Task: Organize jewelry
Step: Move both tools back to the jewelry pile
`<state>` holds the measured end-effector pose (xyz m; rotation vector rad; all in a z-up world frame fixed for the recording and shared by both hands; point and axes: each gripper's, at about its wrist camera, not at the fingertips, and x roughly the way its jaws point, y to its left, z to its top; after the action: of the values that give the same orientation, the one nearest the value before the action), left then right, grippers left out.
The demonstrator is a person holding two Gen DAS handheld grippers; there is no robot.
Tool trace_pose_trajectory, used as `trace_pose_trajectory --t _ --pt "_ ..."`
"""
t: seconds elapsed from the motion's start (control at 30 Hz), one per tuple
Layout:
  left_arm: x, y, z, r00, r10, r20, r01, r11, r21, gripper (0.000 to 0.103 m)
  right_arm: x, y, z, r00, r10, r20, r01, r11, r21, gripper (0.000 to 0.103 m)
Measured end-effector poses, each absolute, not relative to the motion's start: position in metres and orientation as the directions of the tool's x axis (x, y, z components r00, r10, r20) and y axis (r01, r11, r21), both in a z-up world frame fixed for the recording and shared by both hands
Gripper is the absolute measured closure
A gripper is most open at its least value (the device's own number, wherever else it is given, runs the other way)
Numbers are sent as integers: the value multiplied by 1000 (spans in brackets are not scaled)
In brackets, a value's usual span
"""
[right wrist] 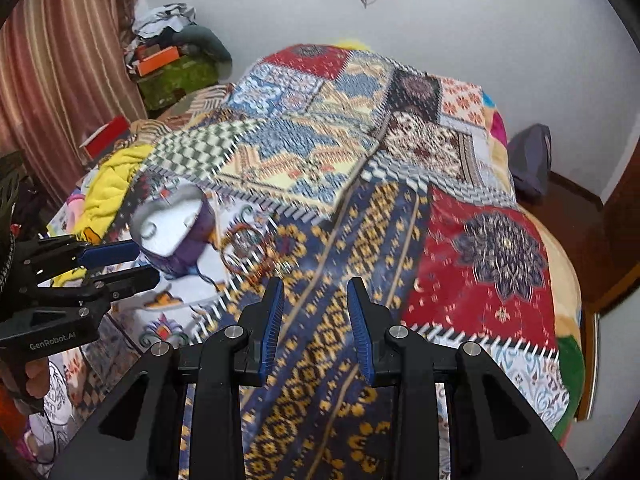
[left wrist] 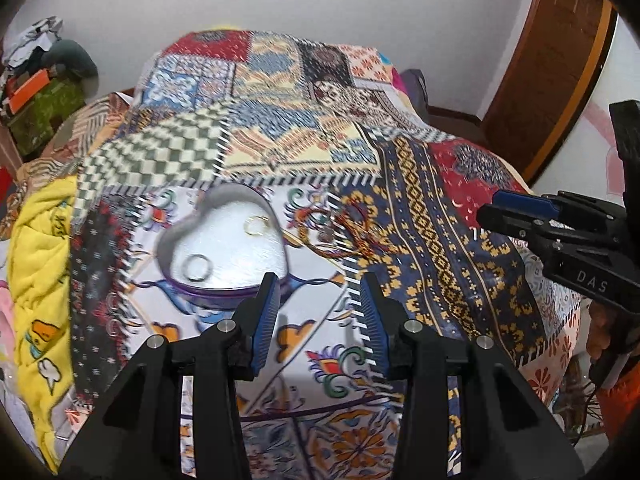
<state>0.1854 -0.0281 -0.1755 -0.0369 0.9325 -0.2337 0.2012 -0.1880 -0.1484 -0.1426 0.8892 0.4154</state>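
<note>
Blankets [left wrist: 40, 248] in yellow are seen at the far left of the bed, and beside them a patchwork bedspread [left wrist: 280, 132] is spread flat, so that it is used as the work surface. On its pale flowered patch a heart-shaped tin [left wrist: 224, 248] is placed with its open side up, probably so that pieces can be dropped in from above. Two rings are seen inside it: one ring [left wrist: 196, 267] near the front wall and a second ring [left wrist: 258, 225] toward the right lobe; both are blurred. Just to the right of the tin, on the cloth and outside it, a tangle of thin bangles and threads [left wrist: 344, 236] is laid; single pieces cannot be told apart there. It is judged that these are the things not yet sorted.

The left claw [left wrist: 320, 320] is held low over the bedspread, just in front of the tin and the tangle. Its blue pads are set well apart, nothing is between them, and nothing is touched by them. It is judged that this wide opening is kept ready for the tangle.

Farther right, the right claw [right wrist: 316, 324] is held over the dark blue and yellow band of the bedspread, away from the jewelry. Its jaws are also spread wide, with only cloth seen in the gap. No piece is carried by either claw.
</note>
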Motion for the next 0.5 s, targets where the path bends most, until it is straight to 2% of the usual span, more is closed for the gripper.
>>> trace_pose_trajectory --t 0.27,0.4,0.5 --pt "213 -45 -180 561 -248 -790 229 963 -140 63 209 -196 -170 513 305 -803 -414 907 80 73" --pt "232 -52 -186 545 -253 -799 256 958 -129 77 221 -192 -180 482 321 -815 -432 896 98 73" --pt "242 -56 -190 542 -240 -805 270 957 -104 78 229 -188 -187 462 335 -821 -444 889 113 73"
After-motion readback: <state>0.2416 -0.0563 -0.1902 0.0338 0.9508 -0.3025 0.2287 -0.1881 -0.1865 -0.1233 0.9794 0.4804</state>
